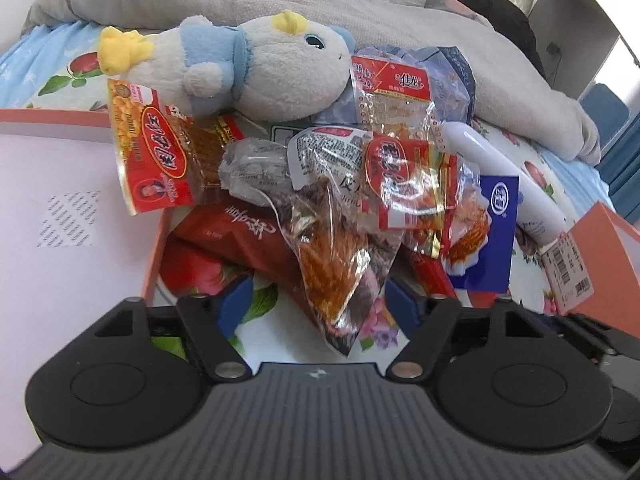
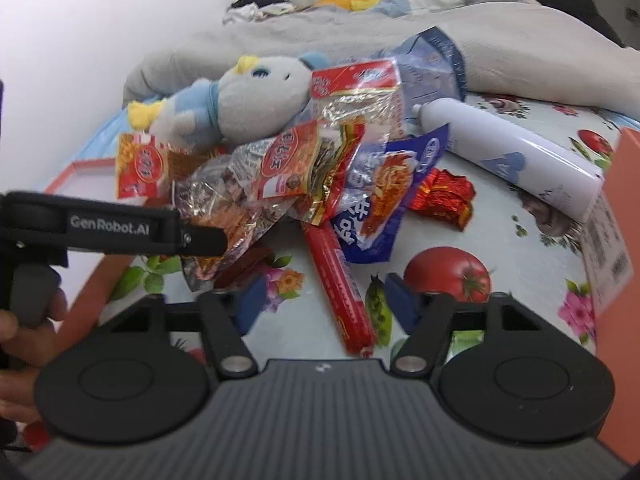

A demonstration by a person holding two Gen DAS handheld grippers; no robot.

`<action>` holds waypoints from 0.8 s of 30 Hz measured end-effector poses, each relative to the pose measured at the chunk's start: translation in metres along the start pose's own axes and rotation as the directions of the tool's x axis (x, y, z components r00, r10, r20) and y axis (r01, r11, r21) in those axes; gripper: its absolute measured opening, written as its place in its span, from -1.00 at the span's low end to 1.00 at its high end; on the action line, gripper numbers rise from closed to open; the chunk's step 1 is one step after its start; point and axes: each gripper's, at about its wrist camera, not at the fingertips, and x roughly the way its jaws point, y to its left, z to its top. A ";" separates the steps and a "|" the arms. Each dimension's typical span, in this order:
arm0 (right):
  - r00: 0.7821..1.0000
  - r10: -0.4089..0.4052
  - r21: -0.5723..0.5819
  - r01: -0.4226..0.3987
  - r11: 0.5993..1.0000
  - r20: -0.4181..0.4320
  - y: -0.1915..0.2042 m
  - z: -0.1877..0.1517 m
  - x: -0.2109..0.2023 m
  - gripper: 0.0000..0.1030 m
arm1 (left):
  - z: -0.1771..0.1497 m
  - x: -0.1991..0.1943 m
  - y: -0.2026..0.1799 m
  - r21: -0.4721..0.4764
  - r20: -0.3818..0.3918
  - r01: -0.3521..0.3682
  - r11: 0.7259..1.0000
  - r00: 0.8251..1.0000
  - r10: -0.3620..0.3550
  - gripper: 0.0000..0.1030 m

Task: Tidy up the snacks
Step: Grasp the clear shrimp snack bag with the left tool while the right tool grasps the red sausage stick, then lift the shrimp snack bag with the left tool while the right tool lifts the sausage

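Note:
A heap of snack packets lies on a flowered bed sheet. My left gripper [image 1: 318, 304] is open, its blue pads either side of the lower corner of a clear packet of brown-orange snack [image 1: 332, 264]. That gripper also shows in the right wrist view [image 2: 208, 240], reaching into the same packet [image 2: 236, 220]. My right gripper [image 2: 322, 300] is open and empty over a red sausage stick [image 2: 340, 284]. Beyond it lie a blue noodle packet [image 2: 380, 204], a red-and-yellow packet [image 2: 298, 168] and a red foil wrapper [image 2: 442, 196].
A blue-and-white plush toy [image 1: 256, 68] lies on the back of the heap. A white bottle [image 2: 508, 156] lies to the right. An orange box lid [image 1: 60, 184] sits on the left, an orange box [image 2: 618, 216] on the right. A grey blanket [image 1: 360, 12] is behind.

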 end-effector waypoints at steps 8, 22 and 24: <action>0.998 -0.023 -0.059 0.020 0.998 -0.053 0.001 0.006 0.026 -0.30 | 0.005 0.014 0.003 -0.017 0.026 0.003 1.000 1.000 -0.003 0.08; 0.996 -0.024 -0.073 0.018 0.997 -0.088 0.012 0.000 -0.003 -0.54 | -0.004 -0.013 -0.004 -0.056 0.062 0.011 0.998 0.998 -0.008 -0.47; 0.996 -0.034 -0.068 0.028 0.997 -0.087 0.014 -0.004 -0.012 -0.54 | -0.010 -0.023 -0.007 -0.052 0.066 0.008 0.999 0.998 -0.004 -0.48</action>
